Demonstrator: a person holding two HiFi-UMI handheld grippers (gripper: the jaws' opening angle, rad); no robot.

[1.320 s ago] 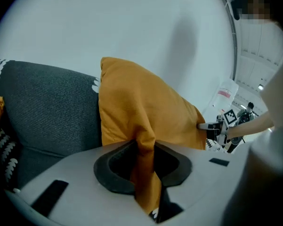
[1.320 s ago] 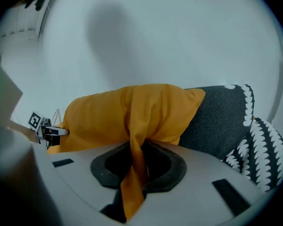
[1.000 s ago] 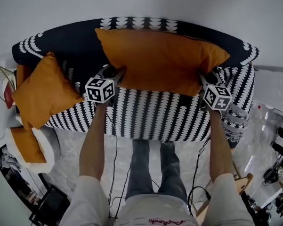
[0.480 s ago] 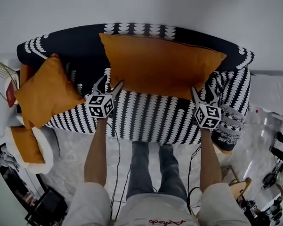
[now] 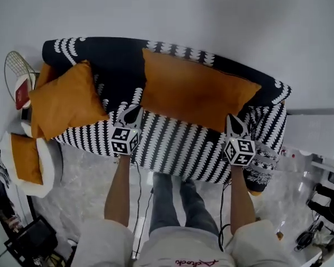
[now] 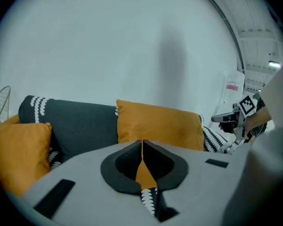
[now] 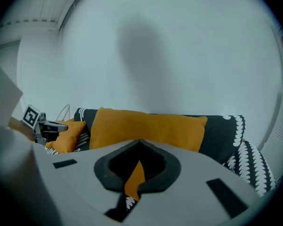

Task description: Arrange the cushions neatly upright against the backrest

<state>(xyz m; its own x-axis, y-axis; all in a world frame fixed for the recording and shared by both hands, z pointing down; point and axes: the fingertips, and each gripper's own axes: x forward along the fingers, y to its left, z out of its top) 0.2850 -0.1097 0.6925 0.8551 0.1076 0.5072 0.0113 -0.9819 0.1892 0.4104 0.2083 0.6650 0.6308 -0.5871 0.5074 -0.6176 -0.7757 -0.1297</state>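
Both my grippers have pulled back off the long cushion (image 5: 194, 93), which stands along the backrest (image 5: 114, 65). The left gripper (image 5: 130, 111) and right gripper (image 5: 233, 122) have just closed fully on nothing. The square cushion (image 5: 66, 102) leans tilted at the left gripper's nine o'clock, nearer that hand, with nothing in the way.
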